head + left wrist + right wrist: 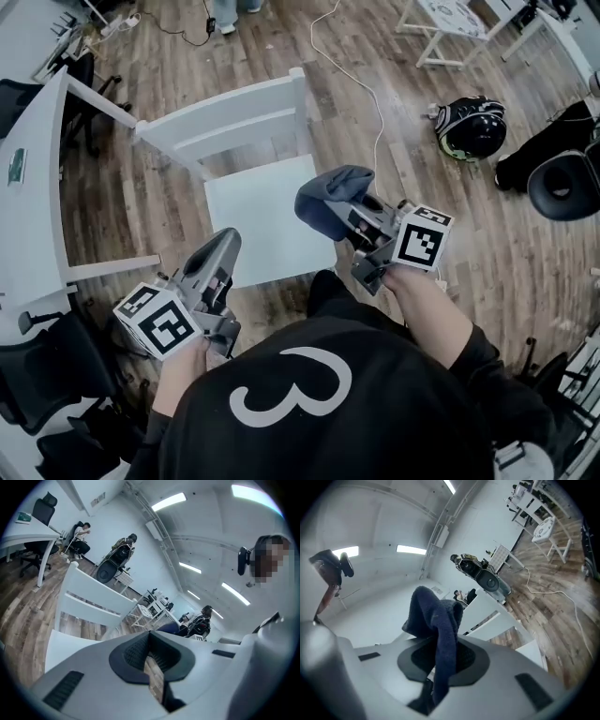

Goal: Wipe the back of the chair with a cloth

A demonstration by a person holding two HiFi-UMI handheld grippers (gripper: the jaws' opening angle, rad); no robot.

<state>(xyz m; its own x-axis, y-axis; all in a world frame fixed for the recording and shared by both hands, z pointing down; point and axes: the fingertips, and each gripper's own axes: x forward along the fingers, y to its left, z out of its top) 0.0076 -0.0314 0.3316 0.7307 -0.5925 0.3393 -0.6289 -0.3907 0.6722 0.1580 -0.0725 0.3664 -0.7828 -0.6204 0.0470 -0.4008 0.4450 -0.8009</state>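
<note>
The left gripper [223,246], held low by the near left corner of the seat, has its jaws drawn together on nothing. The right gripper [354,214] has its jaws clenched on the cloth [330,195]: dark blue, thick and soft, crumpled into a wad that bulges past the tips, above the right edge of the white chair [267,230]. Its slatted back [225,114] stands beyond, well apart from the cloth. A dark helmet [472,127] lies farther off on the wood floor [487,253]
</note>
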